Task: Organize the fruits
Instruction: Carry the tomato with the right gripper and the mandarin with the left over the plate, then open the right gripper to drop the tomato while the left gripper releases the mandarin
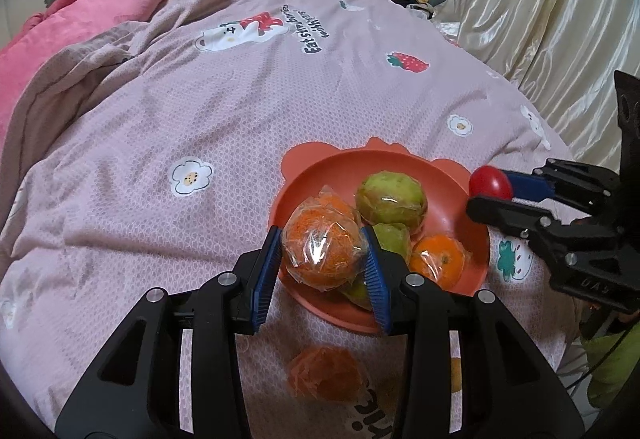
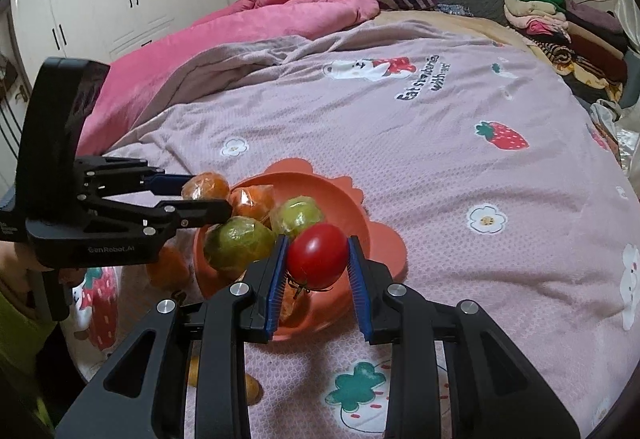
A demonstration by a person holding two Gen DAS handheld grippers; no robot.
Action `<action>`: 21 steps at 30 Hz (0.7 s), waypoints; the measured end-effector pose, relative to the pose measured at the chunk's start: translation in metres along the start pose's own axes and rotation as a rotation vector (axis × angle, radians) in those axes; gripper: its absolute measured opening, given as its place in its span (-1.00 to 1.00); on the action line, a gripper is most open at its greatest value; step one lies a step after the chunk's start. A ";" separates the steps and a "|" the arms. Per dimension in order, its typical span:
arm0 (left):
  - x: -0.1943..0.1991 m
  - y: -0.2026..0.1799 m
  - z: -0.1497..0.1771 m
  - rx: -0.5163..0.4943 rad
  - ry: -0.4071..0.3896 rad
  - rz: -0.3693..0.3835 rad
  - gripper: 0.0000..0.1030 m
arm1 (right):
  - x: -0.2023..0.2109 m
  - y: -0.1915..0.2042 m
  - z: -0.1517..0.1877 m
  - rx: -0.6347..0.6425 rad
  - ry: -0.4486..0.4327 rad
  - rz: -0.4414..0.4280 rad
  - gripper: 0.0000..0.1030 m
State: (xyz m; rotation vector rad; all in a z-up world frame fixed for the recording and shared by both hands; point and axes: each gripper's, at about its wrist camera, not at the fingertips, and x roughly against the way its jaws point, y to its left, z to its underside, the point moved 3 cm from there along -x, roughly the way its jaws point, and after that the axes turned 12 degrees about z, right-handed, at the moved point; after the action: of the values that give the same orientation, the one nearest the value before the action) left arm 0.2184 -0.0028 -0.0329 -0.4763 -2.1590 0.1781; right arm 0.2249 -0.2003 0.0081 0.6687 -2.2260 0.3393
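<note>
Over the bowl [image 2: 372,235], gripped tomato [image 2: 318,255]

The left gripper [image 1: 323,259] is pointed steeply downward, its jaws closed on a plastic-wrapped orange [image 1: 320,251] that is pressed between the blue pads. The right gripper [image 2: 318,263] is likewise angled downward, its jaws clamped on a red tomato [image 2: 318,255]. The two grippers are held near each other, tips converging. A hand [image 2: 24,259] is glimpsed behind the left gripper's handle.
</note>
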 end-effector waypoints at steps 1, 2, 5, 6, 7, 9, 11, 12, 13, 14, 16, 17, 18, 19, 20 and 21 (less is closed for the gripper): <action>0.000 0.001 0.000 0.002 -0.002 0.002 -0.38 | -0.001 0.001 0.001 0.002 0.003 0.003 -0.45; 0.000 0.001 0.000 0.003 -0.004 0.005 -0.38 | -0.002 0.002 0.001 0.005 0.006 0.000 -0.45; 0.000 0.001 0.000 0.004 -0.011 0.012 -0.38 | -0.004 0.004 0.001 0.014 0.012 0.003 -0.45; 0.000 0.002 0.000 0.005 -0.013 0.015 -0.38 | -0.006 0.004 0.001 0.015 0.015 0.006 -0.45; 0.000 0.002 0.001 0.007 -0.013 0.016 -0.38 | -0.006 0.004 0.001 0.015 0.018 0.008 -0.45; 0.000 0.004 0.001 0.010 -0.015 0.016 -0.38 | -0.008 0.005 0.001 0.016 0.022 0.011 -0.45; 0.000 0.005 0.002 0.017 -0.017 0.019 -0.38 | -0.010 0.005 0.001 0.018 0.025 0.012 -0.45; 0.000 0.006 0.002 0.018 -0.016 0.016 -0.38 | -0.011 0.006 0.001 0.018 0.026 0.015 -0.45; 0.000 0.007 0.002 0.018 -0.016 0.016 -0.38 | -0.012 0.007 0.001 0.019 0.027 0.015 -0.45; 0.000 0.007 0.002 0.019 -0.017 0.020 -0.38 | -0.013 0.007 0.001 0.021 0.029 0.013 -0.45; 0.000 0.007 0.002 0.020 -0.018 0.022 -0.38 | -0.014 0.007 0.001 0.022 0.031 0.015 -0.45; -0.001 0.008 0.003 0.020 -0.018 0.022 -0.38 | -0.015 0.007 0.001 0.022 0.032 0.016 -0.45; -0.001 0.008 0.002 0.021 -0.018 0.023 -0.38 | -0.016 0.007 0.001 0.020 0.033 0.018 -0.45; 0.000 0.007 0.002 0.022 -0.019 0.023 -0.38 | -0.016 0.007 0.001 0.019 0.033 0.019 -0.45; 0.000 0.008 0.002 0.024 -0.019 0.024 -0.38 | -0.016 0.007 0.001 0.020 0.033 0.019 -0.45; 0.000 0.008 0.003 0.025 -0.020 0.022 -0.38 | -0.016 0.007 0.001 0.019 0.035 0.021 -0.44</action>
State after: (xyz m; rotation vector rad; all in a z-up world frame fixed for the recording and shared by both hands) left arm 0.2185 0.0051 -0.0372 -0.4866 -2.1691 0.2226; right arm 0.2299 -0.1890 -0.0047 0.6453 -2.2006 0.3805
